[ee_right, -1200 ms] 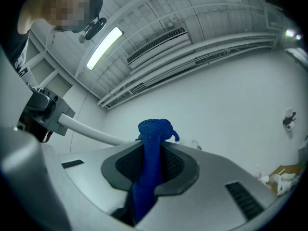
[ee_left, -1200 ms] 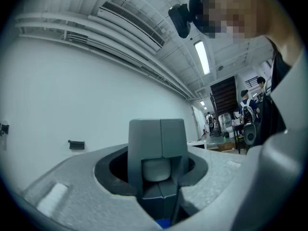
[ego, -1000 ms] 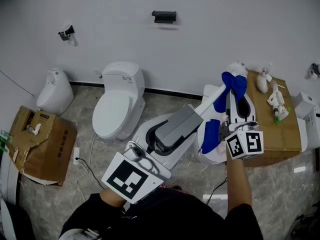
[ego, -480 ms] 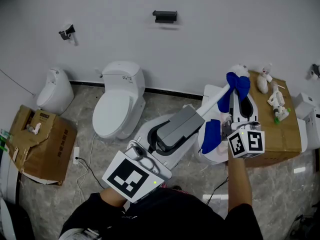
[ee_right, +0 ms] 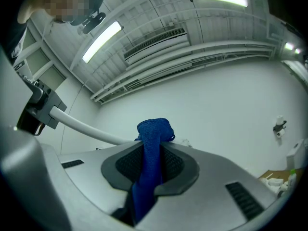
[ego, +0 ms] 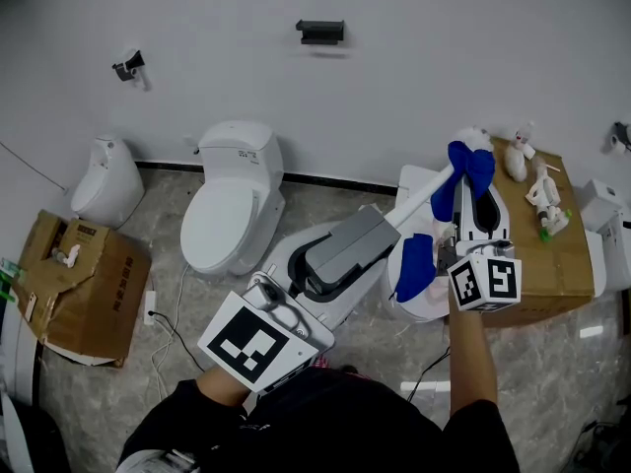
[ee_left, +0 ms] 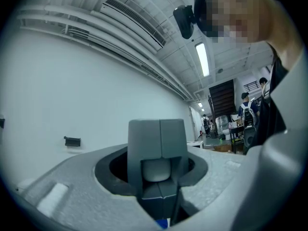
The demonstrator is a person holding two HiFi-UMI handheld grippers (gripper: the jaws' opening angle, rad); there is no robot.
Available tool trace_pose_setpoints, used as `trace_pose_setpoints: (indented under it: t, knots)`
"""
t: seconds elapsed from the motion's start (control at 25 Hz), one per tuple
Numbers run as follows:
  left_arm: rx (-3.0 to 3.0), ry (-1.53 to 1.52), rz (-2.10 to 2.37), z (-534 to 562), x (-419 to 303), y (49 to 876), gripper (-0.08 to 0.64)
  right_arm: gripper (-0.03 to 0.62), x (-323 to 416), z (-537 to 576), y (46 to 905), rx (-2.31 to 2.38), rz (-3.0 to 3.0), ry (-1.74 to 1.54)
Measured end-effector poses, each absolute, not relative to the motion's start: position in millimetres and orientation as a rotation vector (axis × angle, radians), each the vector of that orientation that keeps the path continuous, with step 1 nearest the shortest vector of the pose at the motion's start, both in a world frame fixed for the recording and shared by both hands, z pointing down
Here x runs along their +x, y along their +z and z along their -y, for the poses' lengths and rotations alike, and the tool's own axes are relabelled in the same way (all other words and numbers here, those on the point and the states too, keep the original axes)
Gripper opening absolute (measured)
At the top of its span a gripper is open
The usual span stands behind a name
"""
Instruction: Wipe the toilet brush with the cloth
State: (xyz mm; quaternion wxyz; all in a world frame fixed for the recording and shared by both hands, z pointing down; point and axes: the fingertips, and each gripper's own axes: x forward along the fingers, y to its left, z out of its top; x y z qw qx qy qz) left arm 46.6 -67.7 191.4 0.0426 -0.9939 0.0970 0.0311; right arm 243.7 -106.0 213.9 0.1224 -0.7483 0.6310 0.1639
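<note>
In the head view my left gripper point(ego: 373, 227) is shut on the lower end of the toilet brush's white handle point(ego: 424, 193), which slants up to the right to the white bristle head point(ego: 473, 136). My right gripper point(ego: 465, 187) is shut on a blue cloth point(ego: 467, 166) wrapped around the handle just below the head; a loose end hangs down point(ego: 415, 267). In the left gripper view the jaws point(ee_left: 159, 131) clamp the pale handle end point(ee_left: 156, 169). The right gripper view shows the cloth point(ee_right: 151, 150) pinched between the jaws, and the handle point(ee_right: 84, 126) running left.
A white toilet point(ego: 229, 210) and a small white urinal point(ego: 104, 180) stand along the wall. Cardboard boxes sit at the left point(ego: 74, 279) and right point(ego: 540, 239), the right one carrying small white items. A cable point(ego: 170, 323) trails on the tiled floor.
The right gripper and the blue cloth have crept slightly toward the brush head. The left gripper has held still.
</note>
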Motion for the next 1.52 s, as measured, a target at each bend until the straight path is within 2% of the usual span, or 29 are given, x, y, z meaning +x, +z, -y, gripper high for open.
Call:
trace_pose_setpoints:
  t: [0.68,1.52]
  knots:
    - [-3.018,0.114,-0.335,86.9,53.4,191.1,0.179,0.066,238.4,93.7,220.2,-2.129,-1.872,0.441]
    - [-3.003,0.156,-0.35,87.5,45.0,185.2,0.179,0.066,156.3,95.2,245.5,-1.964,-2.116,0.449]
